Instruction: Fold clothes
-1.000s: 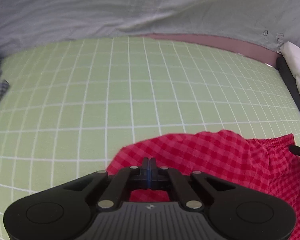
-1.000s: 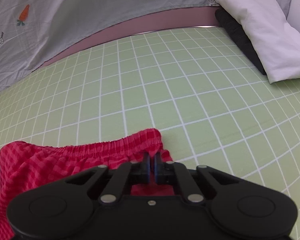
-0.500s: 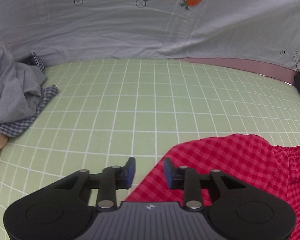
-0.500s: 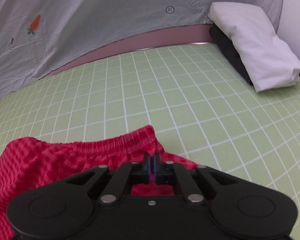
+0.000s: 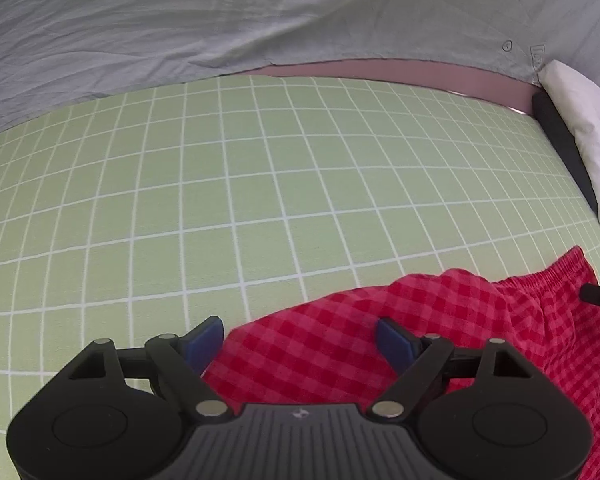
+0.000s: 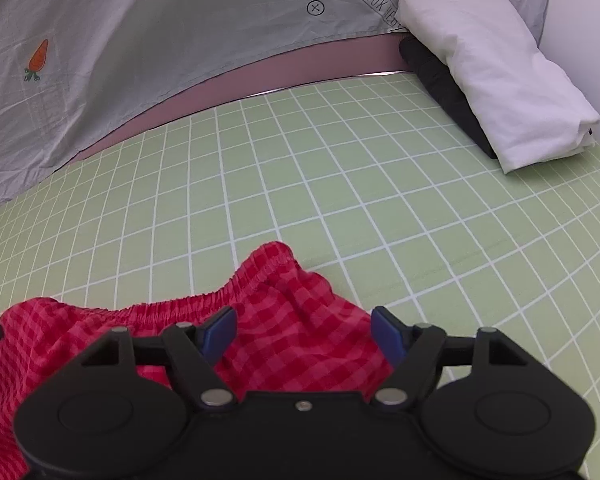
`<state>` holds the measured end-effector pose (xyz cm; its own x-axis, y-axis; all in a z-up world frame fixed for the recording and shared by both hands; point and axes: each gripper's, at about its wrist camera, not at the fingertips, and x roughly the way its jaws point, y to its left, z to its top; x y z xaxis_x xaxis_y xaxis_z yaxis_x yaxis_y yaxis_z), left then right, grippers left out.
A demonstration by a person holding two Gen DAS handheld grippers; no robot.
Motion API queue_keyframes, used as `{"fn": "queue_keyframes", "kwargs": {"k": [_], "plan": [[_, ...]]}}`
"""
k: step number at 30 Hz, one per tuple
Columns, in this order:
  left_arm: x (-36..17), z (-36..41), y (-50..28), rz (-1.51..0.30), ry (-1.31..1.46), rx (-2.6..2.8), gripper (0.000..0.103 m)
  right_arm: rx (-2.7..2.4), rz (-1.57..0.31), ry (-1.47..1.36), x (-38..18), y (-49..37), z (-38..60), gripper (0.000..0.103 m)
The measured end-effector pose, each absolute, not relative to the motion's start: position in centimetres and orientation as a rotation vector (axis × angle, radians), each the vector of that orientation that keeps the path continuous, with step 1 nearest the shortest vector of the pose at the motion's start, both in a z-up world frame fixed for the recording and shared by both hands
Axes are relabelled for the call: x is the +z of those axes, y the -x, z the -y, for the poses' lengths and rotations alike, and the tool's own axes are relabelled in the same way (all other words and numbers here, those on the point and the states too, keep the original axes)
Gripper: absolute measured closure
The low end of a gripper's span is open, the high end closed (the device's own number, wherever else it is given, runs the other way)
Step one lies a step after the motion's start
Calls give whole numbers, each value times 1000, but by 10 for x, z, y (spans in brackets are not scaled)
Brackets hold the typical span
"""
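A green mat point(image 5: 260, 184) ruled with white grid lines fills most of both wrist views. Behind it, from 10 to 2 o'clock, a grey sheet point(image 6: 148, 28) printed with small carrots drapes over a mauve edge. At 2 o'clock in the right wrist view a white folded cloth point(image 6: 496, 76) lies on top of a black folded cloth point(image 6: 440, 80), both on the mat's far corner. The red checked shorts point(image 5: 380, 328) lie crumpled on the mat at 5 o'clock in the left wrist view and at 7 o'clock in the right, their gathered waistband towards the right gripper. The left gripper point(image 5: 300, 340) has its jaws opening, spread wide, fabric lying between the blue pads but not pinched. The right gripper point(image 6: 304, 332) is likewise opening, wide over the waistband corner, pads clear of the cloth
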<state>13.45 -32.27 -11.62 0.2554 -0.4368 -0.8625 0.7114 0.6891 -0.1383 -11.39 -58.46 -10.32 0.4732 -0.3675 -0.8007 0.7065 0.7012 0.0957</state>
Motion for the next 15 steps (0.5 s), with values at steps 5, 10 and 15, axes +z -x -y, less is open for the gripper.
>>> {"fn": "queue_keyframes", "kwargs": {"k": [5,10,15], "plan": [[-127,324,-132,-1073,-287,-804,21,-678,-877,-435,-111,106,587,26],[-130,325,-120,-1053,-345,-799,76,-651,-886,-463,-116,104,590,47],[-124,319,-101,-1019,-370,-805,103,-589,-888,-446,-118,104,582,100]]}}
